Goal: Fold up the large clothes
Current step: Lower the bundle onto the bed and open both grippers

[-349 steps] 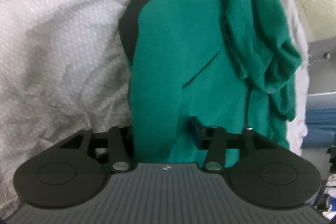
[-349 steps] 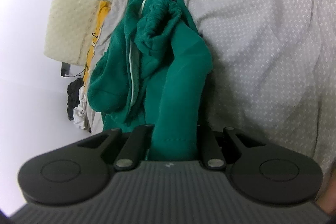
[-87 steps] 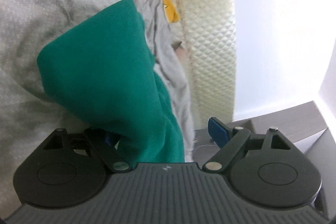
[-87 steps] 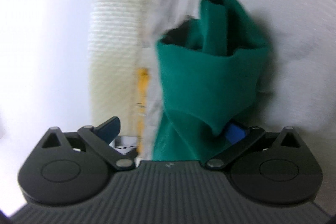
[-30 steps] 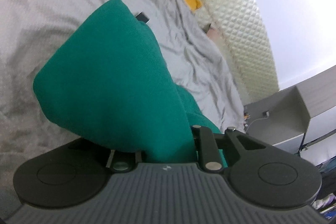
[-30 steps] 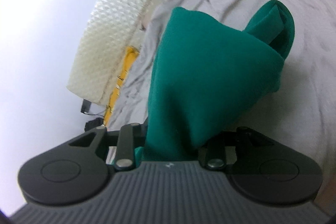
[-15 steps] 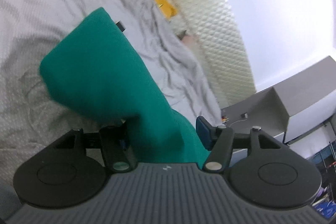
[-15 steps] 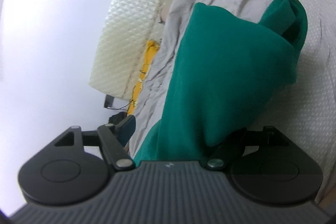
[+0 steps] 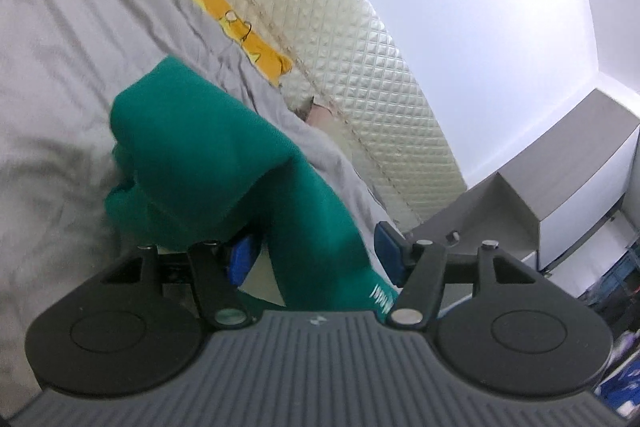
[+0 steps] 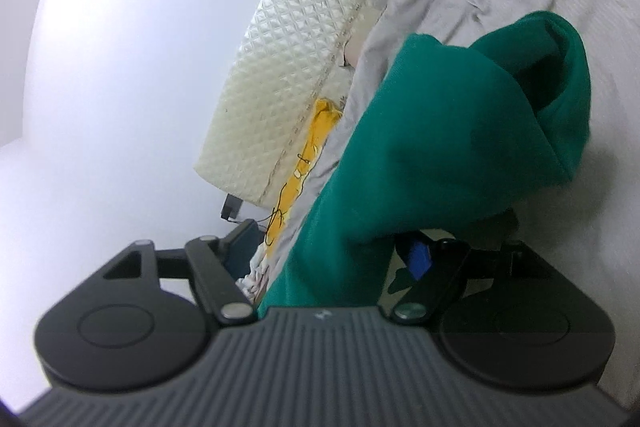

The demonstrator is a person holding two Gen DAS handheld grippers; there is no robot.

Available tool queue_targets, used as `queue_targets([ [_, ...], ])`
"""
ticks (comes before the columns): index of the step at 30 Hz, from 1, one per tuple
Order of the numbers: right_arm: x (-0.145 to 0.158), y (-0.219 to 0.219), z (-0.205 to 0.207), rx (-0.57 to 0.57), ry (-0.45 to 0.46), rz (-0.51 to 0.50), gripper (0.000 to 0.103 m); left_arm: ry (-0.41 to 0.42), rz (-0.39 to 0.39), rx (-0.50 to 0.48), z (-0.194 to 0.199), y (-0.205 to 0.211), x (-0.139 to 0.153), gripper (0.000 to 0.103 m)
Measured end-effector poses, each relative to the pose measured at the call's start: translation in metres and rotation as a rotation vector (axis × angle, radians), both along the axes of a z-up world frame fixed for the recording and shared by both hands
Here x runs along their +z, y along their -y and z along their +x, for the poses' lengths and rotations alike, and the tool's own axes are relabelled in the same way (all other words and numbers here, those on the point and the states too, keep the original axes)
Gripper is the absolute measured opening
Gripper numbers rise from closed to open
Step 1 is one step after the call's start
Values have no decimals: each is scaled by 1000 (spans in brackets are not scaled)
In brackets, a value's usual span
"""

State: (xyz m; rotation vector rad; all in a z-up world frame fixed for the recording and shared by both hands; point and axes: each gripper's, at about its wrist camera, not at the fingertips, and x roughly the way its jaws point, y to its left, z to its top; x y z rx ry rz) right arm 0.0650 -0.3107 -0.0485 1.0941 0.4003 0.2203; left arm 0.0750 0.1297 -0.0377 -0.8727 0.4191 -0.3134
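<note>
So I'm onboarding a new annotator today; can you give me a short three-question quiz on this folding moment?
1. True or false: the left tool is clamped shut on the green garment.
2. What lies between the grey bedsheet and the quilted headboard? A) a yellow cloth B) a red towel C) a black shoe
3. Fill in: the right tool has its fingers spread ____ around the garment.

Key: 1 false, both blue pads stand apart; 2 A; 3 open.

Bright daylight, washed-out walls, fisheye-warped edges, slight blur
</note>
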Motion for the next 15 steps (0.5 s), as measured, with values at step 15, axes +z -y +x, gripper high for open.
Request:
queue_targets([
  [15, -11, 9, 125, -15, -199, -190, 78, -43, 395, 10, 129, 44, 2, 70],
])
